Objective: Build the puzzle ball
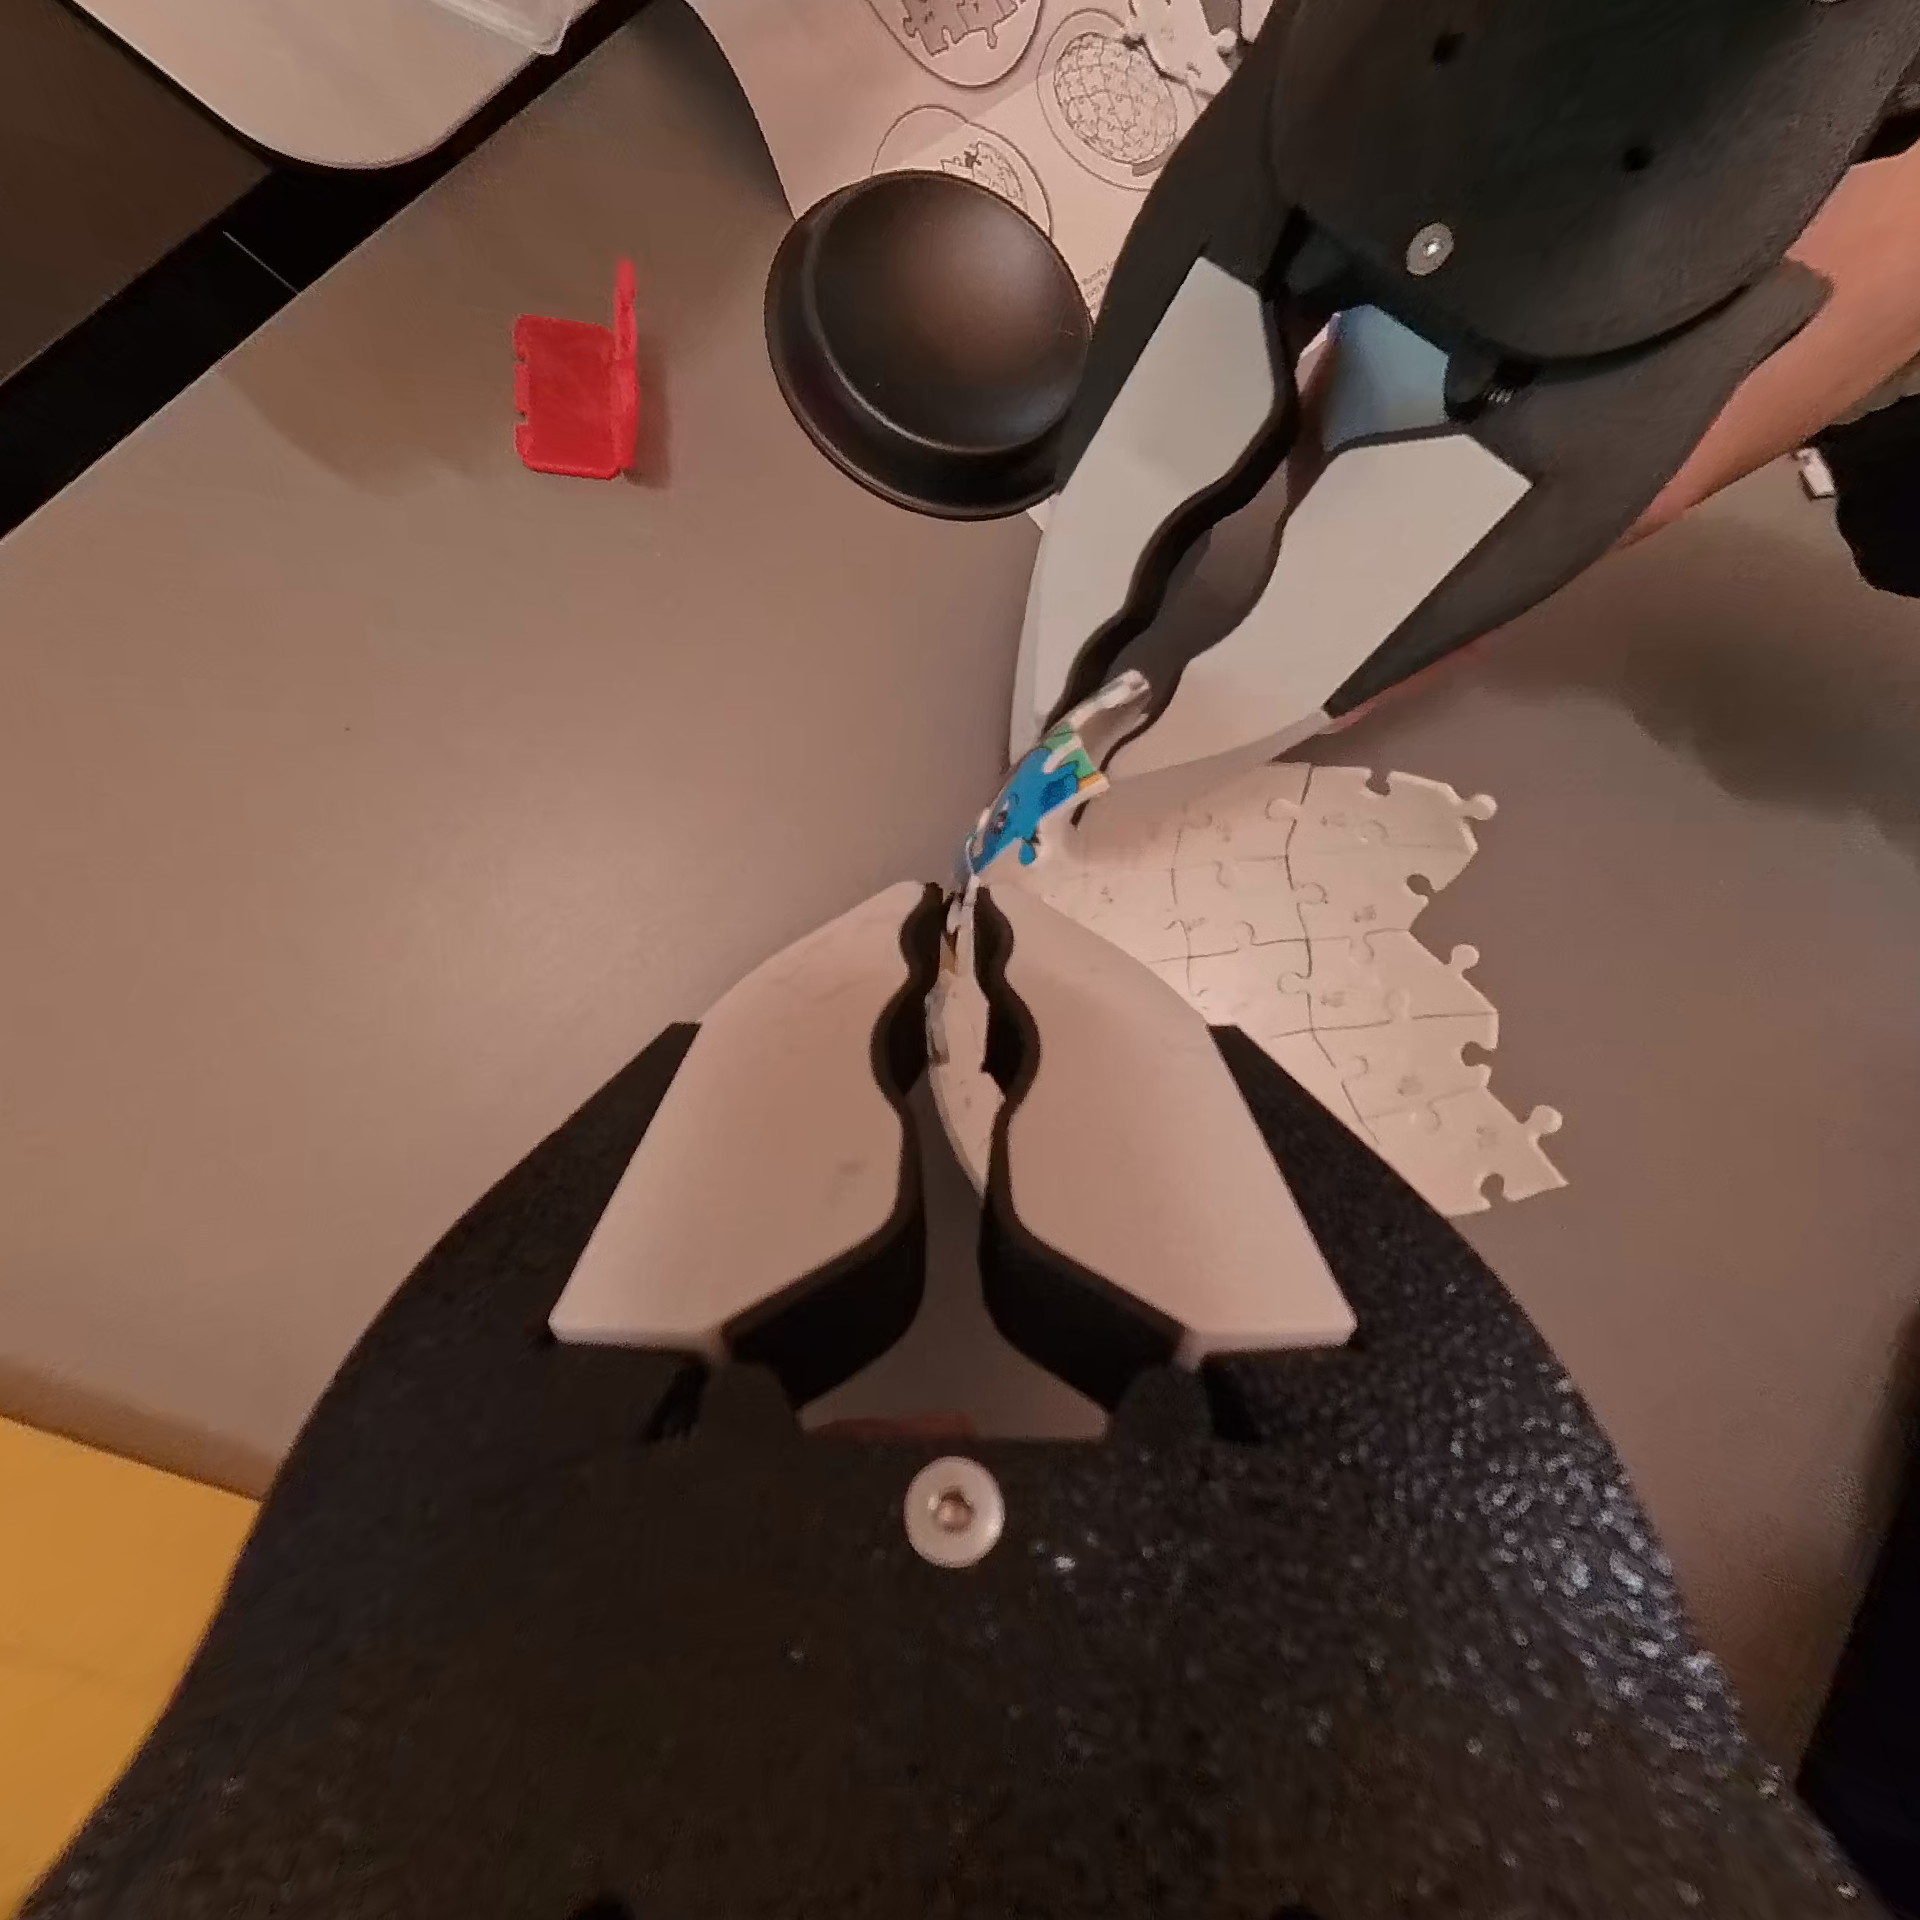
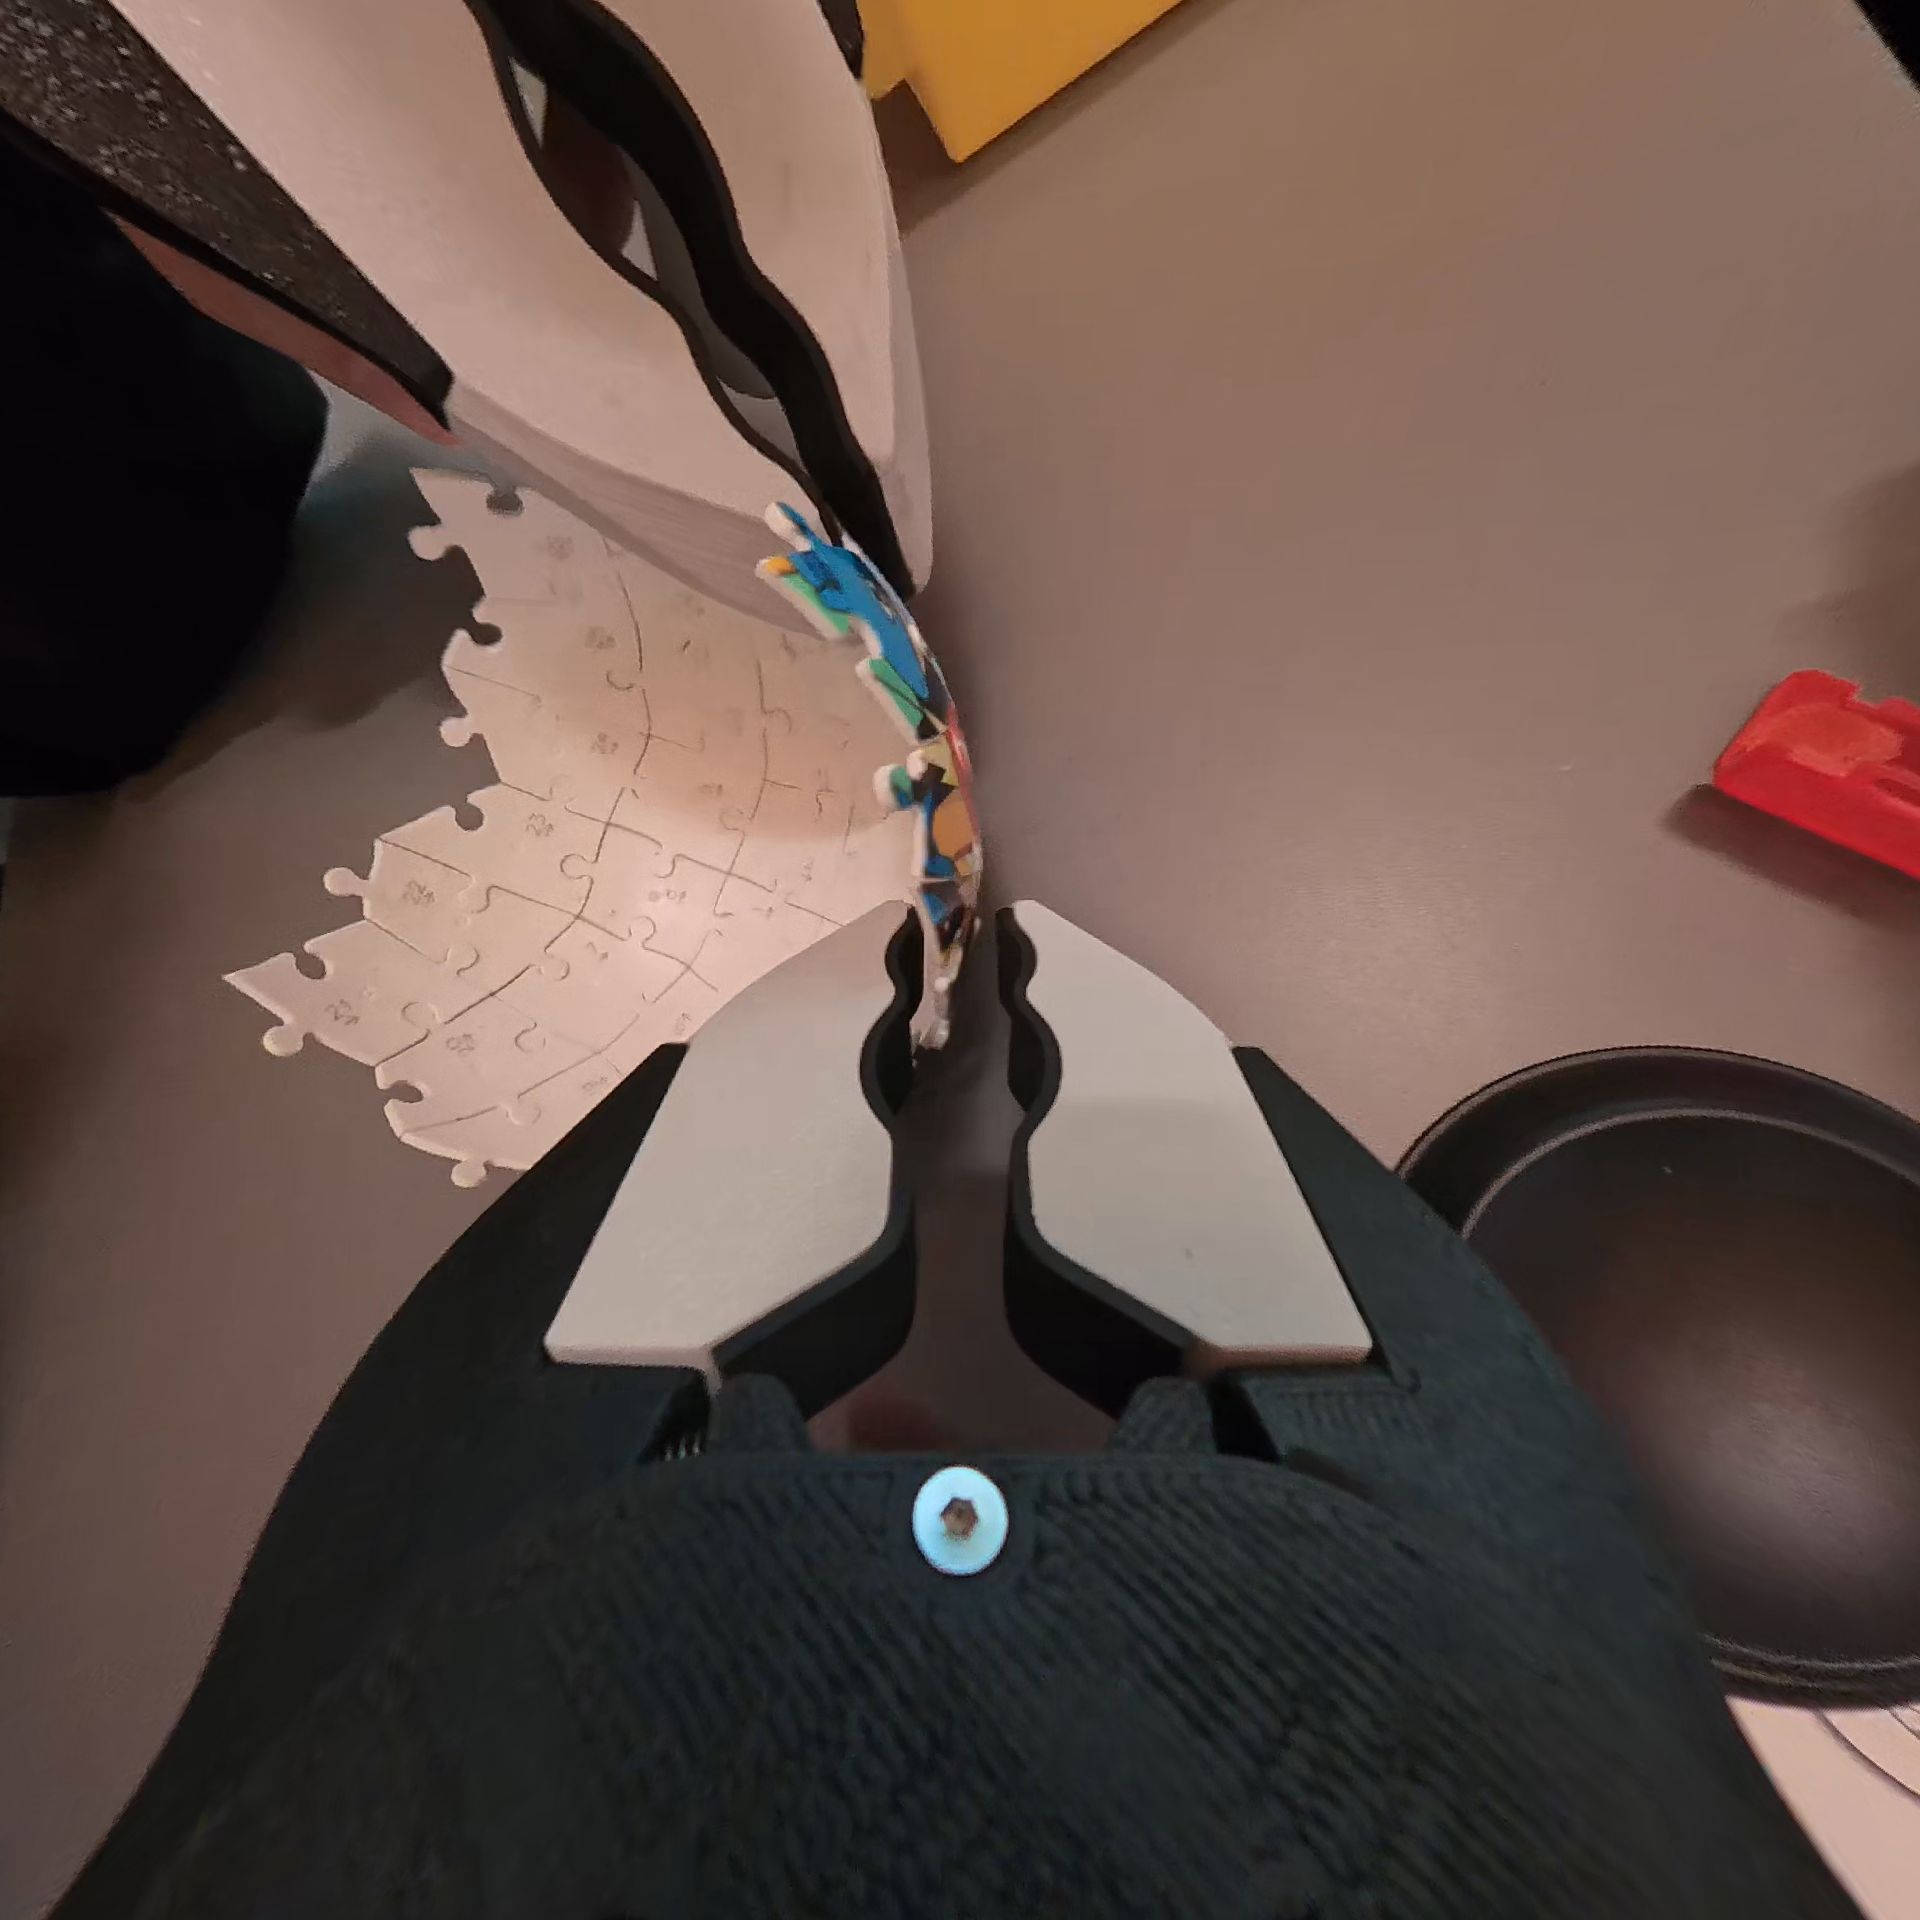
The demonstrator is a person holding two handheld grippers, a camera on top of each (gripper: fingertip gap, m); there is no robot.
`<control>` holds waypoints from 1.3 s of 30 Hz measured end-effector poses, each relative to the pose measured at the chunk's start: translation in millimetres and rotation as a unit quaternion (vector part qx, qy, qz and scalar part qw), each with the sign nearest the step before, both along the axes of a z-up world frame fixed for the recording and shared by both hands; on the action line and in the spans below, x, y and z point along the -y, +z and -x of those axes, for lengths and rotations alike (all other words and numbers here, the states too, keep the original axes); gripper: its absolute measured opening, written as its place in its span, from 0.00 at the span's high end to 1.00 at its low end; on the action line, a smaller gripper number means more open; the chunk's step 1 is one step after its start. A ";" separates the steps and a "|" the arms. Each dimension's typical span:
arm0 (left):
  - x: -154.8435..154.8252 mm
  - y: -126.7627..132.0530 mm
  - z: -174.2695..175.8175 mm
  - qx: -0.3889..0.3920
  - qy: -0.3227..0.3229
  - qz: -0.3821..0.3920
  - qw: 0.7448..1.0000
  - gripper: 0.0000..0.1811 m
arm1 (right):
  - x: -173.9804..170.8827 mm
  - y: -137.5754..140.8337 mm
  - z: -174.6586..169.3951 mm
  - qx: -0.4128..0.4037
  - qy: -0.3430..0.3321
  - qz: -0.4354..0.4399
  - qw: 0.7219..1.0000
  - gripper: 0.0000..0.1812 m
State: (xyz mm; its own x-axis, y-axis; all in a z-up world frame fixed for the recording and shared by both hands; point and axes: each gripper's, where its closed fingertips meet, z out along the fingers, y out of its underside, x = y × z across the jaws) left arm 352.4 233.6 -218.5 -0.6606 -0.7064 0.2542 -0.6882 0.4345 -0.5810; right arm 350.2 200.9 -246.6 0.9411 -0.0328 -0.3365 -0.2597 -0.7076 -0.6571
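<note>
Seen from the left wrist, a yellow block (image 1: 94,1558) sits at the near left edge of the grey desk (image 1: 416,831). Farther off lies a small red plastic part (image 1: 577,390). To its right a black domed stand (image 1: 925,332) rests partly on a printed sheet (image 1: 956,83) at the far side.

In the middle, the left tongs (image 1: 961,904) are clenched on the near end of the puzzle ball's raised rim. The puzzle ball (image 1: 1340,966) is only partly built: a curved shell of joined pieces, its white inner face turned up. It spreads to the right of both tongs, low over the desk, with knobbed edges along its right side. Its printed, coloured outer face shows only along the raised rim between the two tongs.

The right tongs (image 1: 1107,727) reach in from the far right, with a hand (image 1: 1818,343) behind them, and meet the far end of that same rim. A white tab lies between their tips. In the right wrist view the rim touches one finger (image 2: 883,987), while a sliver of desk shows beside the other. I cannot tell whether these tongs are actually pinching.
</note>
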 end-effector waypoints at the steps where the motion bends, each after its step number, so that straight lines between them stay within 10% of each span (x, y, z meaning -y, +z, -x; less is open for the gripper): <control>1: 0.0 0.4 0.1 0.001 -0.001 0.000 1.000 0.97 | -0.6 -1.2 0.4 -0.002 -0.001 -0.001 1.000 0.90; 39: -0.6 3.5 -1.2 0.009 0.005 -0.001 1.000 0.97 | 4.2 4.5 -9.6 0.011 -0.028 -0.029 0.999 0.98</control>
